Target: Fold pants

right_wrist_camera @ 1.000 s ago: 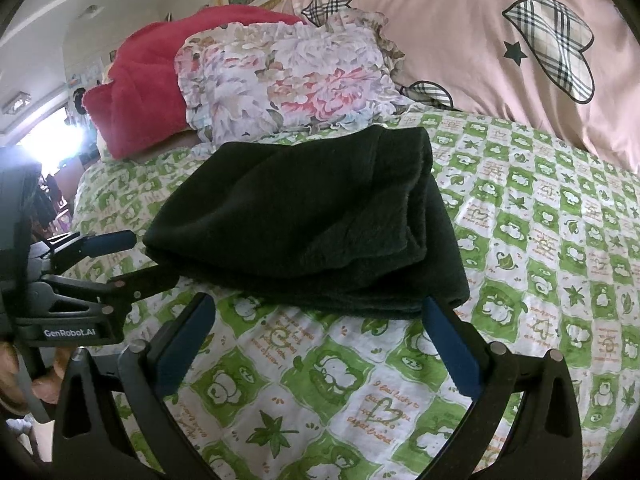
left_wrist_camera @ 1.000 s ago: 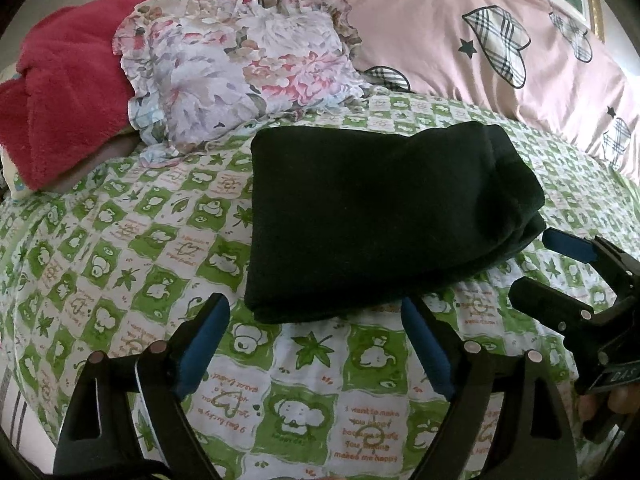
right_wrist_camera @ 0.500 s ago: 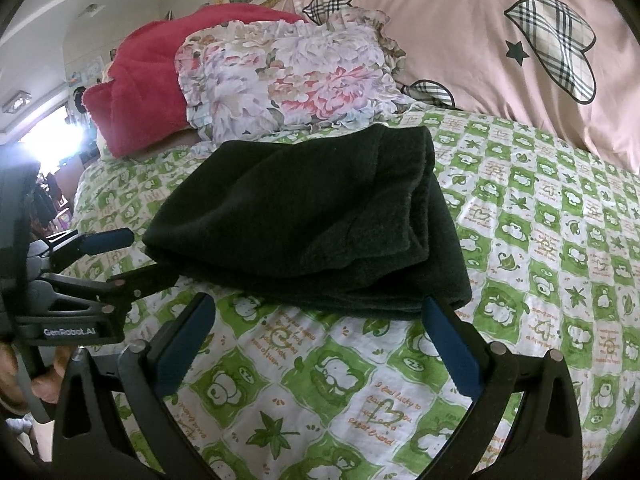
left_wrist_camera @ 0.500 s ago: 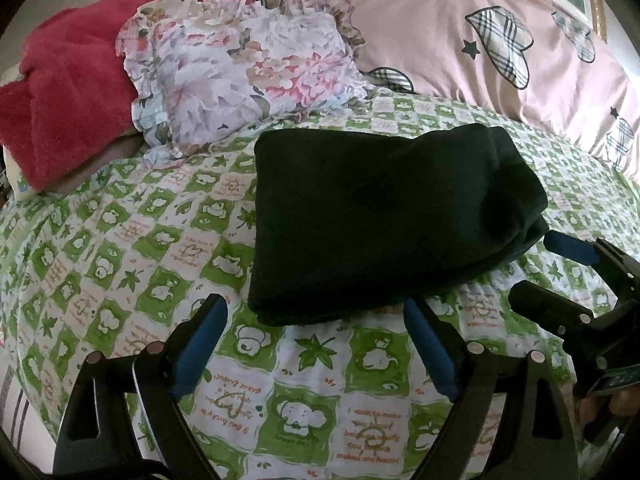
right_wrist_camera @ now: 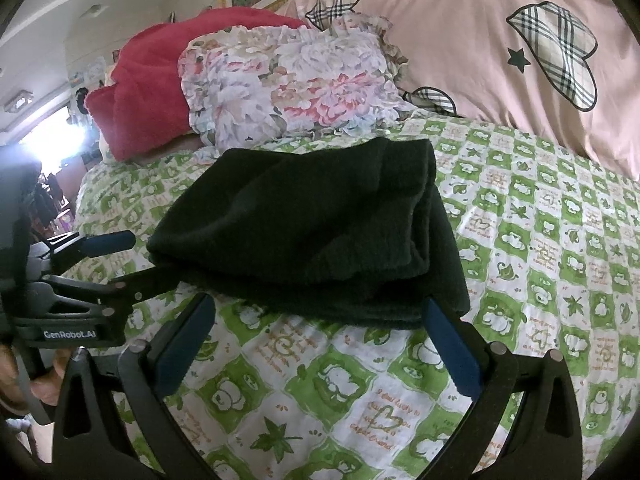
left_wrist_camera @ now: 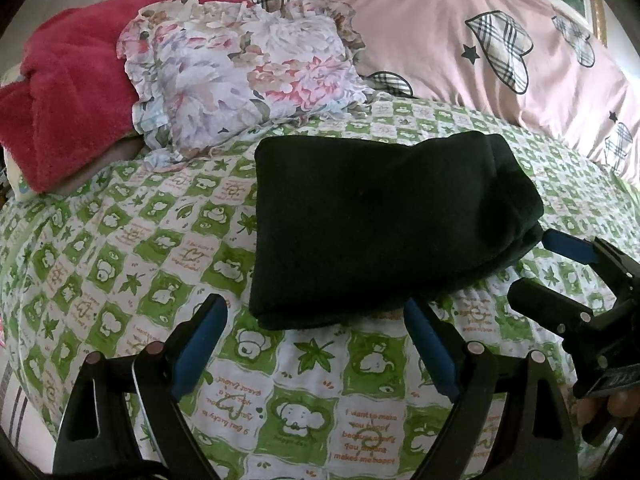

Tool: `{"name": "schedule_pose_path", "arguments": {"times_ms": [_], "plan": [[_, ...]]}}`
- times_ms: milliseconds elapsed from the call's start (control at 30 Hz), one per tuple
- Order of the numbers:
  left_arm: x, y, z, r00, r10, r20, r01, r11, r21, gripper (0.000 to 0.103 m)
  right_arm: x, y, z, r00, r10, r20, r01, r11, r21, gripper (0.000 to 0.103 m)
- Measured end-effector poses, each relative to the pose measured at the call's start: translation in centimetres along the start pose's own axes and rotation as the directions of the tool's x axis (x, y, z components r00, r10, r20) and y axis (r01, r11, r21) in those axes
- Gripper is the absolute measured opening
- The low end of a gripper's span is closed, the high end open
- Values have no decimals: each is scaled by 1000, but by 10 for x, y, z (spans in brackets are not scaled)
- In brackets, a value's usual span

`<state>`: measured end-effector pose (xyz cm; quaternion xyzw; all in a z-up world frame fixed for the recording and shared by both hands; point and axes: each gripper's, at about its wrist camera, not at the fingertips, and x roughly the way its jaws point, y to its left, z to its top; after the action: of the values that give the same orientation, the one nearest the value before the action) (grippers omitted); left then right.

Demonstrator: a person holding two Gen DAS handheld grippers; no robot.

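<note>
We are holding the left gripper (left_wrist_camera: 316, 344) and the right gripper (right_wrist_camera: 318, 344) low over the green checked bedsheet (left_wrist_camera: 120, 248), both with the jaws wide apart and nothing between them. Just past the fingertips the black pants (left_wrist_camera: 380, 220) are lying on the sheet as a compact, layered rectangle, so we are judging the folding as nearly complete; perhaps only tidying the uneven right edge is remaining. Farther back a floral pillow (left_wrist_camera: 244, 68), a red blanket (left_wrist_camera: 64, 92) and a pink quilt (left_wrist_camera: 460, 32) are resting.
</note>
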<state>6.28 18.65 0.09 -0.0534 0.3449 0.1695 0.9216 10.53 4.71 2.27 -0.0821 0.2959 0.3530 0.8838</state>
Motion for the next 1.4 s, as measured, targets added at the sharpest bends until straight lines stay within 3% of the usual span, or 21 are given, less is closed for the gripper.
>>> {"name": "schedule_pose_path", "arguments": {"times_ms": [1400], "plan": [[-13, 5, 14, 999, -37, 39, 38, 999, -28, 91, -14, -3, 13, 999, 8, 35, -9, 1000, 29, 103]]}}
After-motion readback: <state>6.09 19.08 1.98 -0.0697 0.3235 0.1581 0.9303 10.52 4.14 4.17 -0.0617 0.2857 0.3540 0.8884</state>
